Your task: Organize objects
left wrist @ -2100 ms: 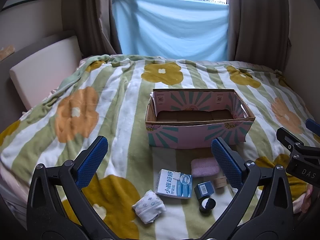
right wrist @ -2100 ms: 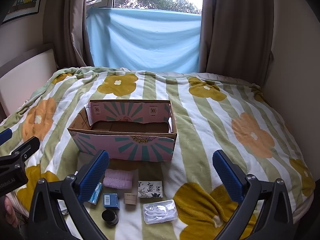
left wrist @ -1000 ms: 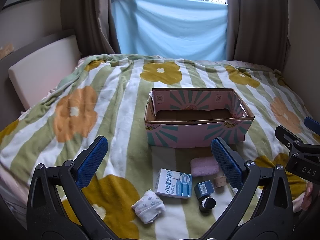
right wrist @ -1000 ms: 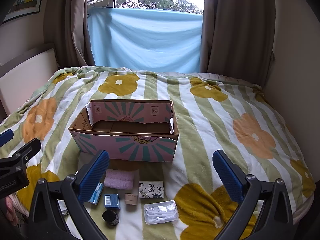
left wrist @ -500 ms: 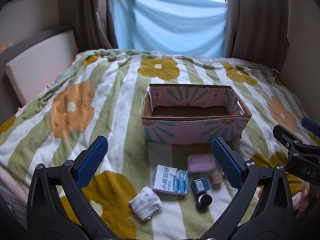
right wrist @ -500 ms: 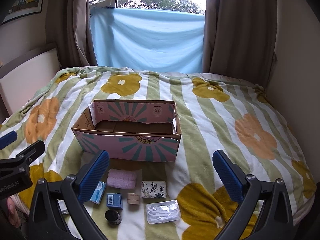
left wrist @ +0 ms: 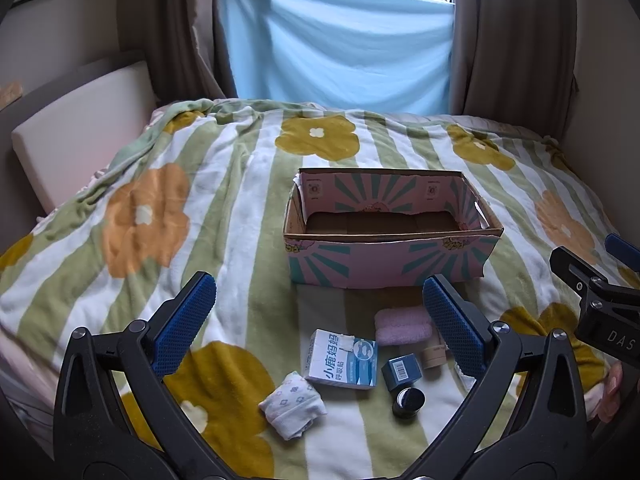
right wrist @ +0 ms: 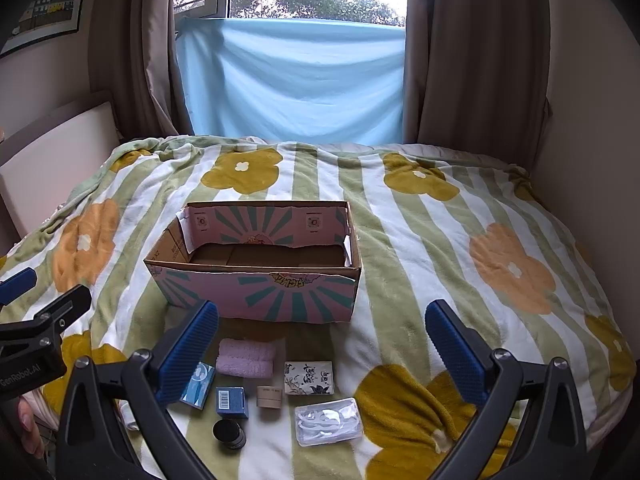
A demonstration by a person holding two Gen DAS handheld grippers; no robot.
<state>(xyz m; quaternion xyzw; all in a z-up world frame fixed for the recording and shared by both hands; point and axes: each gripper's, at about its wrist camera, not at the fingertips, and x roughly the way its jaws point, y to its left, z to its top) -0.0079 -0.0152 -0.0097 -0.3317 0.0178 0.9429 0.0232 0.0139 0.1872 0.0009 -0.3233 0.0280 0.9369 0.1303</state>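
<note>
Both my tongs, left and right, gape empty above the bed; cardboard box ahead, small items below them.

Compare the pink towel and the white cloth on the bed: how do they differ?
The pink towel is plain and rolled; the white cloth is patterned with small motifs and folded into a loose bundle. The towel lies close to the box; the cloth lies nearer the camera, left of the other items. Both rest on the blanket, ungrasped.
</note>
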